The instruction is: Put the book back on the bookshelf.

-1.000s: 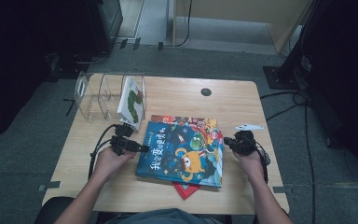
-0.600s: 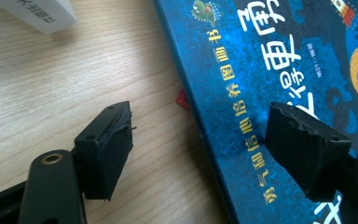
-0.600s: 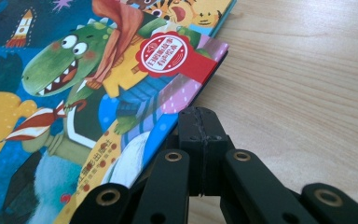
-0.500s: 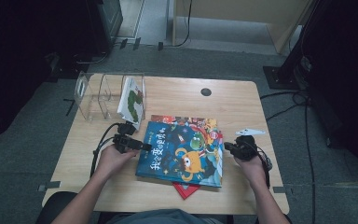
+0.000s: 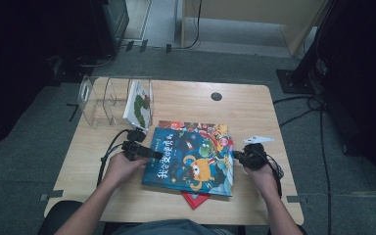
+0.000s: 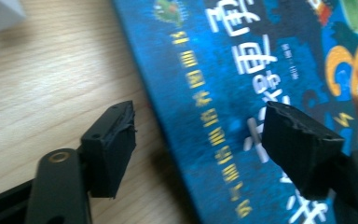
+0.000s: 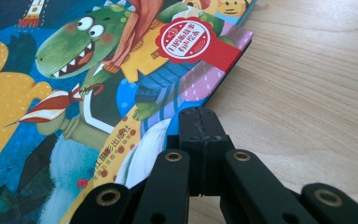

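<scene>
While the left hand-held gripper point(image 6: 200, 140) stands spread across the spine edge of a blue picture book point(image 5: 191, 159) lying flat on the wooden worktop point(image 5: 254, 105), its jaws having just narrowed slightly without pinching the cover, the right hand-held gripper point(image 7: 200, 119) is pressed together, empty, at the book's opposite edge. Beyond the left hand-held gripper, a clear rack point(image 5: 100, 100) holds one upright book point(image 5: 139, 104). A red book point(image 5: 196, 198) pokes out beneath.
</scene>
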Demonstrator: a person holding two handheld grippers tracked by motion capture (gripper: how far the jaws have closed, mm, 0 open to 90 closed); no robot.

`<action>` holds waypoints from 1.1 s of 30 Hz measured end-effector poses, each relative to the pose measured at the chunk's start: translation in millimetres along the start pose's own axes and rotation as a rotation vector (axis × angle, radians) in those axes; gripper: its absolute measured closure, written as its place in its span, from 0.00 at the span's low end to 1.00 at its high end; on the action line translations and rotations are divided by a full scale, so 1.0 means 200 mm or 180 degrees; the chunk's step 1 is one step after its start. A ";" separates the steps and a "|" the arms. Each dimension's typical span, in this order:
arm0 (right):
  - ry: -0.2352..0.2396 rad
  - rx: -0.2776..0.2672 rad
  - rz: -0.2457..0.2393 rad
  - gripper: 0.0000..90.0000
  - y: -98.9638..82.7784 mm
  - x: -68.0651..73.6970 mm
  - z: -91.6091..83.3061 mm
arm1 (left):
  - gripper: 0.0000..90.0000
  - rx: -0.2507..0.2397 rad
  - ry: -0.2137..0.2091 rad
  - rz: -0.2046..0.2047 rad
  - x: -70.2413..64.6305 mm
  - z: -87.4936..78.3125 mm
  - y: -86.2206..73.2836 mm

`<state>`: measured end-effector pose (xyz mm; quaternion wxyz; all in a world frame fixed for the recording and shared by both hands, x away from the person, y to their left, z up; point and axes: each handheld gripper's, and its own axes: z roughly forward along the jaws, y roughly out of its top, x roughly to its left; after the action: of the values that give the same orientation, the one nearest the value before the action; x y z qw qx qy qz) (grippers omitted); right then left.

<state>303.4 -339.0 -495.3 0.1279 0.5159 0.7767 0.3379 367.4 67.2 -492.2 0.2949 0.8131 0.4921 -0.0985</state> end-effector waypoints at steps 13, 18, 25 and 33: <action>0.0034 0.0008 -0.0027 1.00 0.01 0.00 0.01 | 0.47 0.0089 0.0171 0.0003 -0.05 -0.09 0.03; 0.0037 0.0017 -0.0020 1.00 0.01 0.00 0.01 | 0.50 -0.0062 0.0045 -0.0053 -0.08 -0.18 0.05; 0.0077 0.0009 0.0010 1.00 0.01 0.00 0.01 | 0.56 -0.0195 -0.0057 0.0038 -0.13 -0.30 0.09; 0.0188 -0.0027 -0.0004 1.00 0.02 0.03 0.03 | 0.60 -0.0217 -0.0238 0.0012 -0.17 -0.37 0.15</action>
<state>306.9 -330.4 -496.9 0.1074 0.5046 0.7791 0.3562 366.0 74.6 -406.3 0.3408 0.7993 0.4823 -0.1114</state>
